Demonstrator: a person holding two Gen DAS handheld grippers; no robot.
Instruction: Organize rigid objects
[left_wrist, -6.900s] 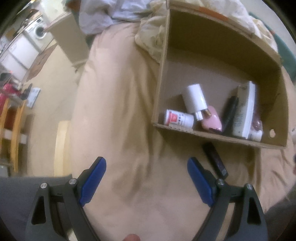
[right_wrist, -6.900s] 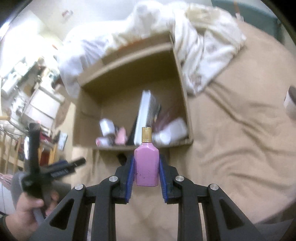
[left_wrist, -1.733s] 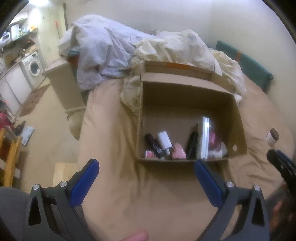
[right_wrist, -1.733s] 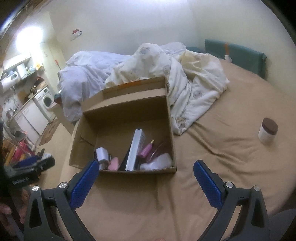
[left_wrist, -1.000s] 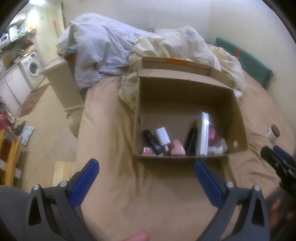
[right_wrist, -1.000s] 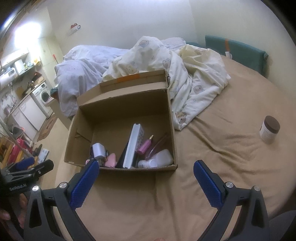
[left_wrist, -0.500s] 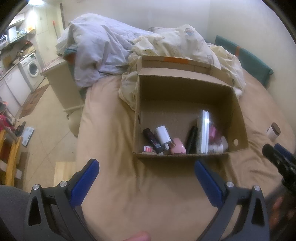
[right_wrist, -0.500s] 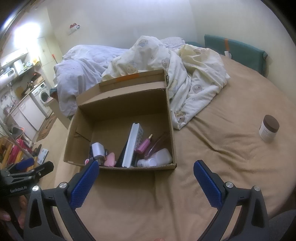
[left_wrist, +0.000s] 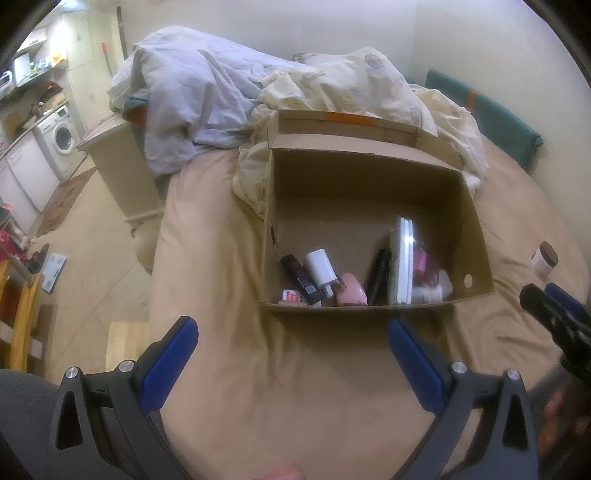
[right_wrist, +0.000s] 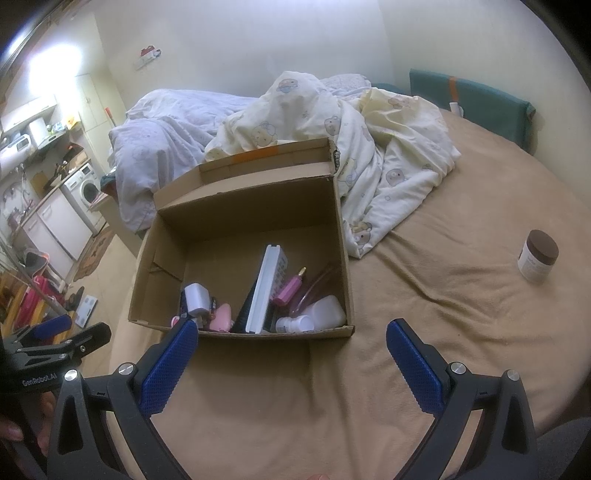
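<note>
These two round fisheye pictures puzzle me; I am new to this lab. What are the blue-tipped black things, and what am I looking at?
Each picture comes from a camera mounted on a hand-held grasping tool, looking forward along its two blue-padded fingers. A person holds one in each hand. The left tool and the right tool are both open and hold nothing. Both look at a bed with a tan sheet. On it stands an open cardboard box holding small bottles and a flat white case. One brown-lidded jar stands alone on the sheet, right of the box. Rumpled duvets lie behind.
</note>
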